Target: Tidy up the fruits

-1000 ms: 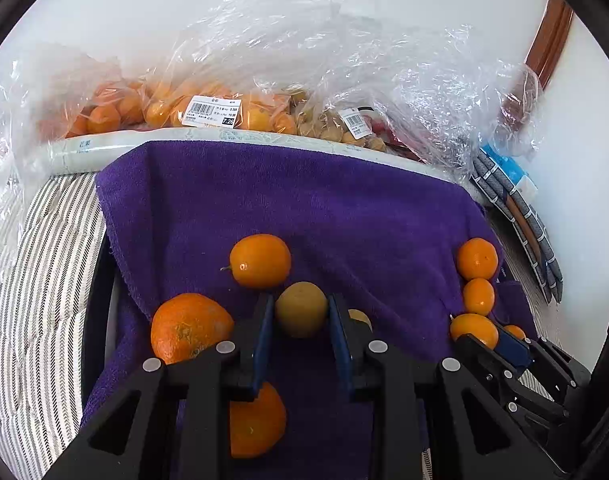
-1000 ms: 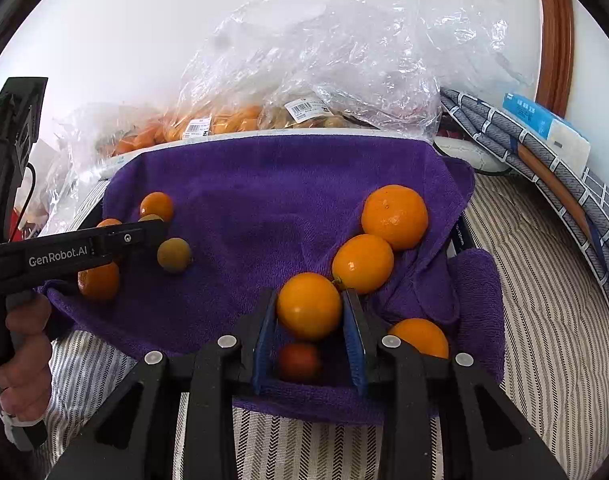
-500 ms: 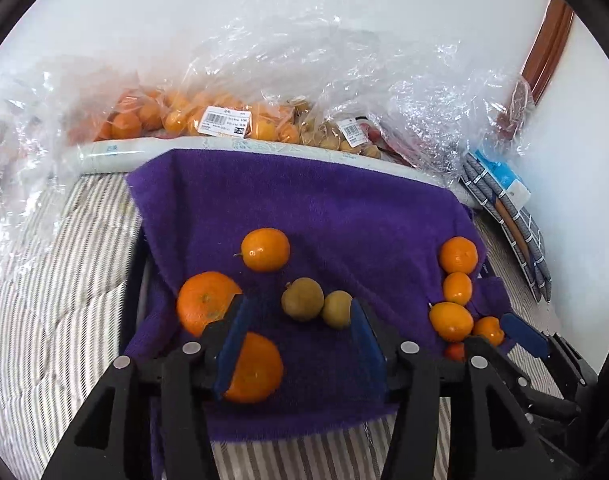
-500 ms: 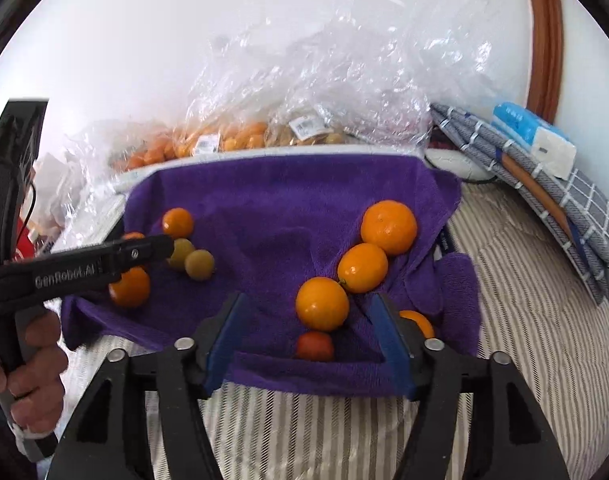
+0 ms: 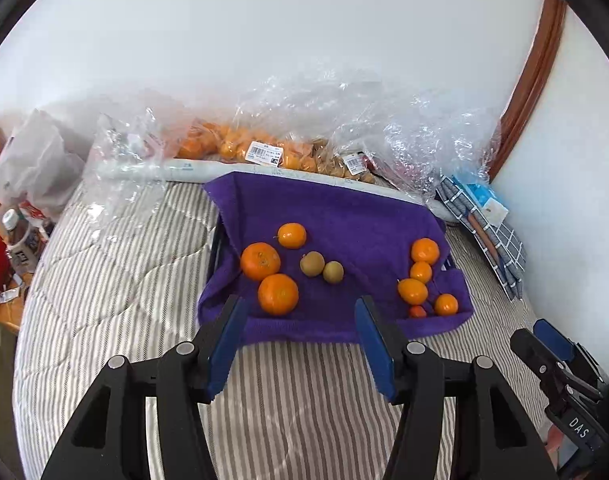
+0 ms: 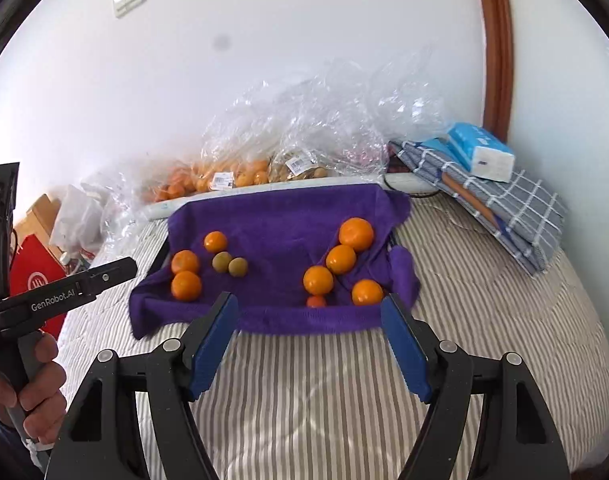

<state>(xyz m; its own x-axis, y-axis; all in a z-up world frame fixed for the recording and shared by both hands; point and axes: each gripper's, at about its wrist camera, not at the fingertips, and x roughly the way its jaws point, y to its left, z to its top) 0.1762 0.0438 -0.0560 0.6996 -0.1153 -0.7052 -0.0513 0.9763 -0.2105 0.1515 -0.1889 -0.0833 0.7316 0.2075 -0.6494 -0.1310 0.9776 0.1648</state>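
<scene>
Striped bedding (image 5: 304,384), white wall (image 5: 264,40), clear produce bags (image 5: 344,128) at back. Purple towel (image 5: 344,216) holds the fruit: oranges (image 5: 278,294) and two brownish fruits (image 5: 312,264) left, smaller oranges (image 5: 413,291) right. Left gripper (image 5: 300,332) and right gripper (image 6: 309,330) both opening, nothing between jaws.

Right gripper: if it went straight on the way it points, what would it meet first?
Probably the near hem of the purple towel, just short of the small red fruit; depth is unclear. The right gripper is empty, its fingers opening.
</scene>
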